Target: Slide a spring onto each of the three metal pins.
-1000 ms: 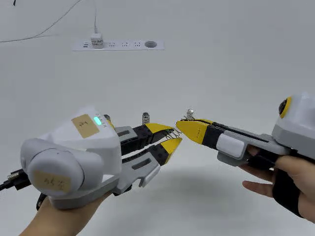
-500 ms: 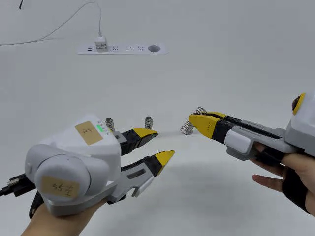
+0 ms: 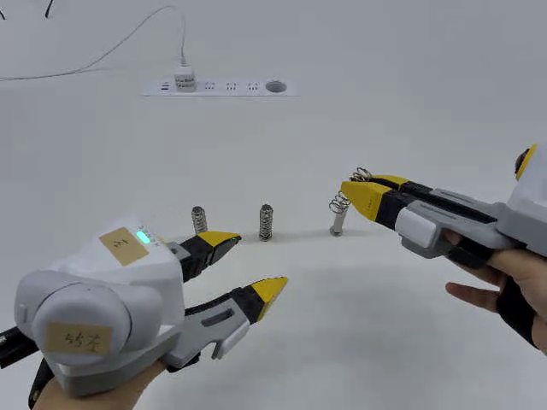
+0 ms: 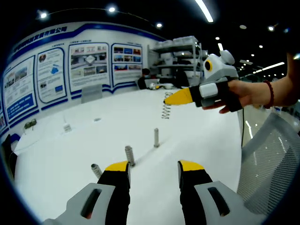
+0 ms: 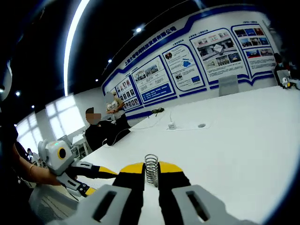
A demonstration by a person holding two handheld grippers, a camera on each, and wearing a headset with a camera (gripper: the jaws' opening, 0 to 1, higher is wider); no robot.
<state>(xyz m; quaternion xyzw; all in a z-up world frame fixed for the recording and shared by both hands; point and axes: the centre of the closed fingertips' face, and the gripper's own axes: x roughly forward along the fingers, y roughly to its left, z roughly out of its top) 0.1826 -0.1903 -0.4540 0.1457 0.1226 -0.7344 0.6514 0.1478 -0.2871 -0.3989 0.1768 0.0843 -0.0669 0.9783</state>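
Presently: right gripper (image 5: 151, 175) pinching spring (image 5: 151, 164), near bare pin (image 3: 338, 227); left gripper (image 3: 244, 260) jaws spread wide.

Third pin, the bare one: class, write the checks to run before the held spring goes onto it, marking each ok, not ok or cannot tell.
1. Spring held between the right tongs: ok.
2. Bare pin upright, nothing on it: ok.
3. Spring's lower end centred over the bare pin: cannot tell.
4. Left tongs open and apart from the bare pin: ok.
5. Left pin and middle pin each carry a spring: ok.
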